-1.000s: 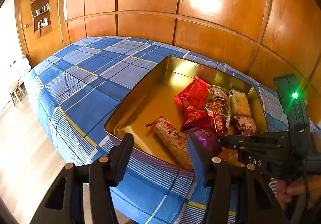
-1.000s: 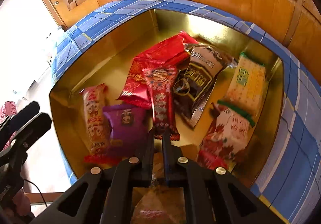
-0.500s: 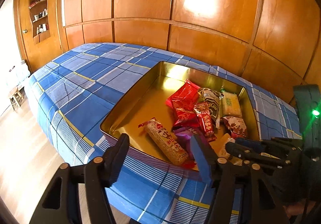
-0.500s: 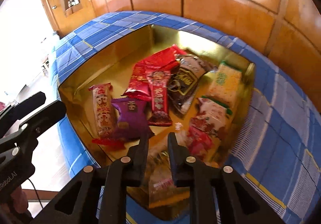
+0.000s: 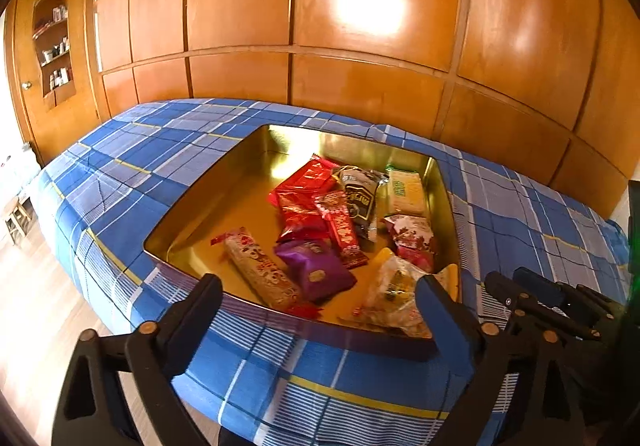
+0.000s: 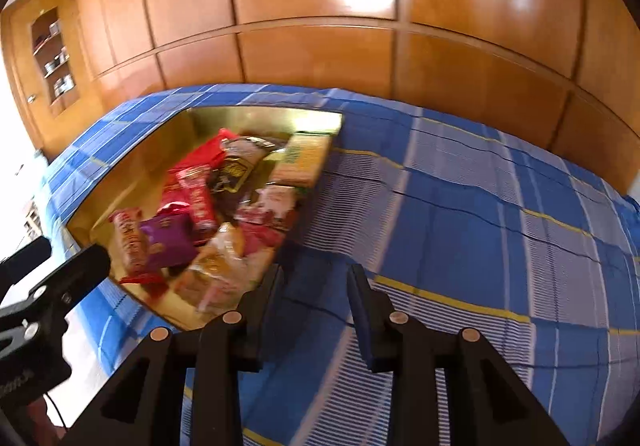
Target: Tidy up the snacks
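Observation:
A gold metal tray (image 5: 248, 166) (image 6: 132, 174) sits on the blue plaid cloth and holds several snack packets: red packets (image 5: 304, 190), a purple one (image 5: 316, 270), a long speckled bar (image 5: 260, 270), a dark packet (image 5: 360, 198), a pale green-topped one (image 5: 406, 192) and a clear bag (image 5: 394, 296) at the near corner. My left gripper (image 5: 318, 296) hovers at the tray's near rim, its jaws opening wide with nothing between them. My right gripper (image 6: 316, 278) is over bare cloth to the right of the tray, jaws opening, nothing between them; it also shows in the left wrist view (image 5: 532, 298).
The blue plaid cloth (image 6: 480, 226) covers a low surface running to wood-panelled walls (image 5: 360, 78). A wooden cabinet with shelves (image 5: 54, 50) stands at far left. Wooden floor (image 5: 36, 306) lies below the near left edge.
My left gripper's jaws have spread much wider and it has drawn back from the tray. My right gripper let go of the clear bag, swung right off the tray over the cloth, and its jaws parted.

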The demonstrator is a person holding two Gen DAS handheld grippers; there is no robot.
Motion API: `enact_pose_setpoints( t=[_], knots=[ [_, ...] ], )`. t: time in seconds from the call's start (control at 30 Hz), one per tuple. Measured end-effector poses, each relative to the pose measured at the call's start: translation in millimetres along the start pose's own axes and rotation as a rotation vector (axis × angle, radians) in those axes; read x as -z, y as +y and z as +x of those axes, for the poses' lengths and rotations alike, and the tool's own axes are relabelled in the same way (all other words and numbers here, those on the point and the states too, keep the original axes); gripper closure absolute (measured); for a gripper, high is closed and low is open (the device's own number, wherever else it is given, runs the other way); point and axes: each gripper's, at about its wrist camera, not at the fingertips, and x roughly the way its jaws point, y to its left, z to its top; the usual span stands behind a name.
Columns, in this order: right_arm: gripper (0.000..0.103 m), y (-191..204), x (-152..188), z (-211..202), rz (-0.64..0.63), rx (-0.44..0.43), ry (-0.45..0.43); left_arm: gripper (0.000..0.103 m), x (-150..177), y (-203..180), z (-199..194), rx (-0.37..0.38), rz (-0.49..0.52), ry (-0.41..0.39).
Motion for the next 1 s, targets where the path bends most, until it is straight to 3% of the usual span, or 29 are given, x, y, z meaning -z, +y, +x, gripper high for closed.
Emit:
enact_pose_setpoints(
  t=[0.07,1.0],
  knots=[
    [0.070,-6.4,1.4,-1.5,0.017,0.007,-0.004,0.000,-0.6,-4.1,-1.4,-0.002,0.011,-0.005],
    [0.070,-9.8,6.7,-6.9,0.028,0.017,-0.042,0.000,-0.3,-12.3,-7.0,-0.036,0.036,-0.029]
  ],
)
